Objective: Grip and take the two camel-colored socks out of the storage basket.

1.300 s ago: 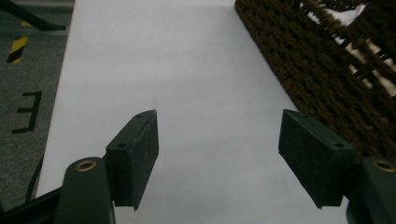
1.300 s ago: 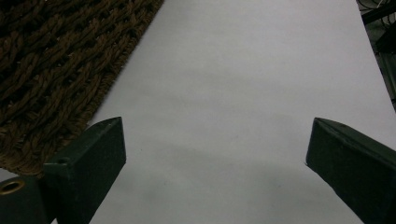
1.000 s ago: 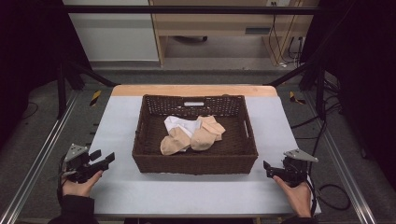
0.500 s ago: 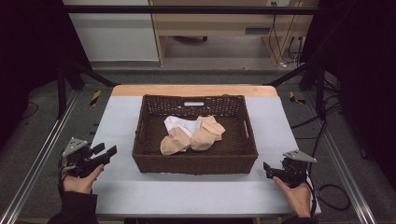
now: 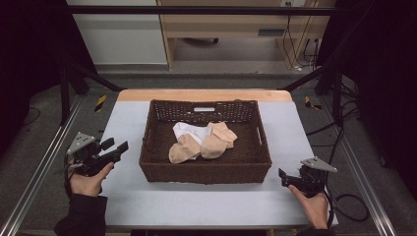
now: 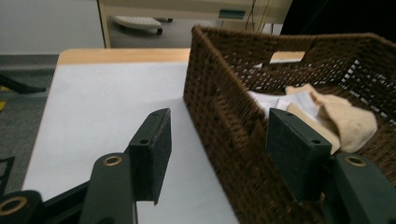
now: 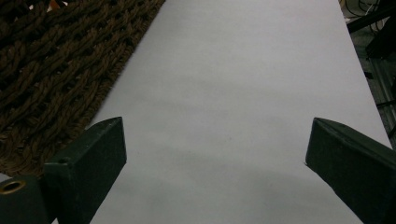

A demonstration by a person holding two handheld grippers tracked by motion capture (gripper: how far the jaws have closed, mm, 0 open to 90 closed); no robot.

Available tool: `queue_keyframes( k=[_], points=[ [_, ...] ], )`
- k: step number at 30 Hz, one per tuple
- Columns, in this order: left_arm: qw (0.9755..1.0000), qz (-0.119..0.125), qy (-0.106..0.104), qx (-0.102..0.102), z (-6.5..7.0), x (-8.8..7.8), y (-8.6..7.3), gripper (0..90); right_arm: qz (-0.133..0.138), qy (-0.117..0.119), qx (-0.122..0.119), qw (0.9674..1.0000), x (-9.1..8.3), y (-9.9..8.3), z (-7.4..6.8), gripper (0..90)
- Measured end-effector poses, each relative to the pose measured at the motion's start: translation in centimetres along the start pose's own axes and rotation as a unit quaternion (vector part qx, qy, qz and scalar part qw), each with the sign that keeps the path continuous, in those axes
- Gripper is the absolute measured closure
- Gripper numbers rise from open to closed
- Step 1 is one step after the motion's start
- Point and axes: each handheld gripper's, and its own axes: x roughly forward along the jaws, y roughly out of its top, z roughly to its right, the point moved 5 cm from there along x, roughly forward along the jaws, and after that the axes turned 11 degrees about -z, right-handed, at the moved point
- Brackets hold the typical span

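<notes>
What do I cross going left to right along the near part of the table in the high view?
Left gripper → wicker basket → right gripper.

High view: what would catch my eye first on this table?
The dark wicker basket in the middle of the table, with beige socks and a white cloth lying in it. Then the two hand-held tools: the left gripper raised beside the basket's left side and the right gripper near its right corner, both open and holding nothing.

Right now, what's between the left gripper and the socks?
In the left gripper view, the basket's woven side wall stands between the left gripper and the socks.
</notes>
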Motion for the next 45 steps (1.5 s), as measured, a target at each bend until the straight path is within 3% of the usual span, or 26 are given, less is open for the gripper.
queue_keyframes(
  k=[15,20,30,36,45],
  points=[
    [0.9992,0.011,-0.015,0.036,3.7,0.6,3.6,37.8,0.012,0.001,0.005,0.9999,-0.3,0.2,0.0,5.5],
    [0.9988,0.008,-0.018,0.045,4.5,1.3,4.1,37.1,0.014,0.001,0.006,0.9999,-0.3,0.3,0.0,5.5],
    [0.9987,0.004,-0.025,0.043,5.6,2.6,5.1,36.9,0.016,0.001,0.005,0.9999,-0.3,0.3,0.1,5.5],
    [0.9979,0.002,-0.027,0.059,6.6,3.4,5.6,35.7,0.016,0.001,0.006,0.9999,-0.3,0.3,0.1,5.5],
    [0.9972,0.005,-0.036,0.066,8.3,5.5,6.4,35.6,0.015,0.001,0.005,0.9999,-0.2,0.3,0.1,5.5]
  ],
)
